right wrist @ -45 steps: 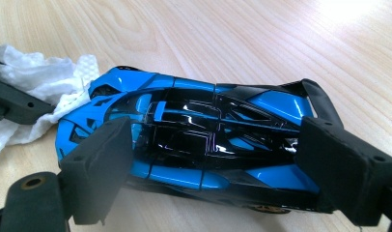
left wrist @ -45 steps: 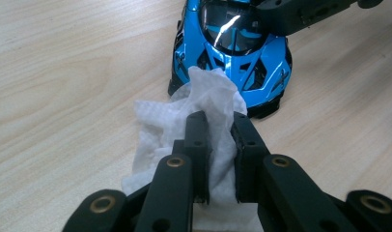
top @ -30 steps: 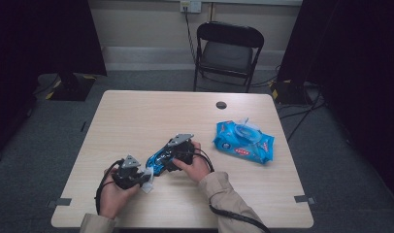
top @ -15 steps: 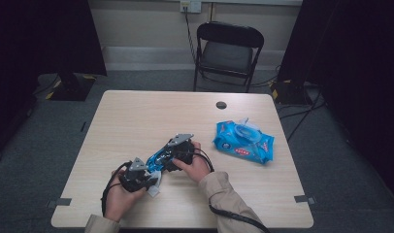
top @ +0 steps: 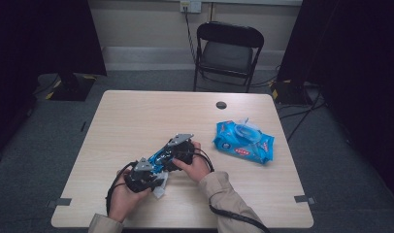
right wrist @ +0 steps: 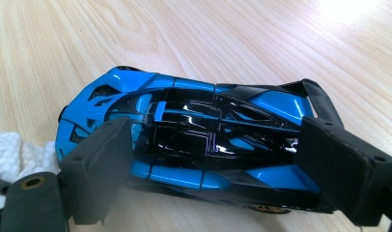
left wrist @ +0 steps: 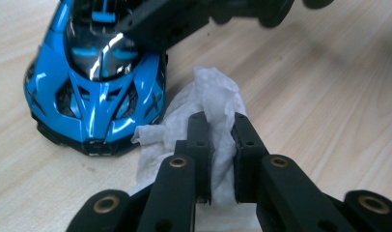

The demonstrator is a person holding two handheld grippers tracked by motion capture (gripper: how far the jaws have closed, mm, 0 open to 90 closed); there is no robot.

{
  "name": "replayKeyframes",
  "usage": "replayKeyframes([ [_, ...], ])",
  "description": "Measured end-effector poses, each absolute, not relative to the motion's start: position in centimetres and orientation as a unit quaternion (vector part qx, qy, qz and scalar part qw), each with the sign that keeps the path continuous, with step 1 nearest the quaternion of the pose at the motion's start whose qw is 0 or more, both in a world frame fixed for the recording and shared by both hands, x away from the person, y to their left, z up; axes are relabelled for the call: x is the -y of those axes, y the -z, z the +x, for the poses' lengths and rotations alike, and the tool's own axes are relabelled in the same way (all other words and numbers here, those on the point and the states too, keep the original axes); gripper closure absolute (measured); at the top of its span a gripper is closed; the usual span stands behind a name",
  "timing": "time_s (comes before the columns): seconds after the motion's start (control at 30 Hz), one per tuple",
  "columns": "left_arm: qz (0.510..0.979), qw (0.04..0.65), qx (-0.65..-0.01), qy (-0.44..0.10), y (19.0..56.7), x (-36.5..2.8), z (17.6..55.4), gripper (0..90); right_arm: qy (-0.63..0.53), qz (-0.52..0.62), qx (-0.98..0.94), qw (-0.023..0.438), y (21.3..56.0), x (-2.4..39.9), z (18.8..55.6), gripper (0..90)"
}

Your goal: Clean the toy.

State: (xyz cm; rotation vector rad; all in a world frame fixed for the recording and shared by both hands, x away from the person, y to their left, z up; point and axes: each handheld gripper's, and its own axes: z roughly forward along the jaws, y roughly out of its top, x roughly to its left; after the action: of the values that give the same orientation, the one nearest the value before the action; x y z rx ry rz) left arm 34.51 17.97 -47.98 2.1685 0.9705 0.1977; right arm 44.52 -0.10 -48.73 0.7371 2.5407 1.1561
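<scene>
My left fingers (left wrist: 218, 140) are pinched together on a white wipe (left wrist: 203, 104), a fold of it caught between the pads with the rest bunched out ahead, low in the left gripper view. I hold it that way so the loose cloth, not the hard pads, meets the paint. The wipe sits just beside the nose of the blue car (left wrist: 95, 82), at the upper left of that frame, close enough that it looks to touch the front corner.

My right fingers (right wrist: 218, 174) stand wide apart along the car (right wrist: 194, 145), one pad by its nose at lower left, the other by its tail at right. They seem to press on it, end to end, to keep it from rolling while I rub. The car rests on its wheels on the table (right wrist: 261, 43).

From the high view, both grippers meet at the lower middle of the table (top: 137, 121), the left gripper (top: 158, 187) nearer me, the right gripper (top: 158, 160) angled across. The blue wipe pack (top: 243, 142) lies well apart at the right, its flap open.
</scene>
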Motion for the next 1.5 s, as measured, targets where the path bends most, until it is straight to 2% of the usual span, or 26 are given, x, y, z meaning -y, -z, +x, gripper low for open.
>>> replayKeyframes([
  [0.37,0.802,0.412,-0.414,-0.121,45.2,-22.0,35.0,81.2,-0.401,0.254,-0.871,0.127,48.8,0.2,44.5,12.5],
  [0.63,0.770,0.401,-0.467,-0.168,46.1,-24.9,36.7,81.1,-0.399,0.252,-0.872,0.128,48.8,0.1,44.5,12.5],
  [0.77,0.766,0.394,-0.476,-0.179,47.1,-24.8,37.5,80.9,-0.400,0.253,-0.872,0.127,48.8,0.1,44.4,12.5],
  [1.03,0.784,0.379,-0.465,-0.161,49.0,-23.2,38.8,78.5,-0.398,0.254,-0.873,0.127,48.7,0.1,44.5,12.5],
  [1.23,0.776,0.388,-0.476,-0.146,49.3,-23.5,39.0,76.0,-0.398,0.254,-0.872,0.128,48.8,0.1,44.4,12.5],
  [1.5,0.781,0.381,-0.474,-0.139,49.4,-23.4,39.1,79.6,-0.397,0.255,-0.872,0.128,48.7,0.0,44.4,12.5],
])
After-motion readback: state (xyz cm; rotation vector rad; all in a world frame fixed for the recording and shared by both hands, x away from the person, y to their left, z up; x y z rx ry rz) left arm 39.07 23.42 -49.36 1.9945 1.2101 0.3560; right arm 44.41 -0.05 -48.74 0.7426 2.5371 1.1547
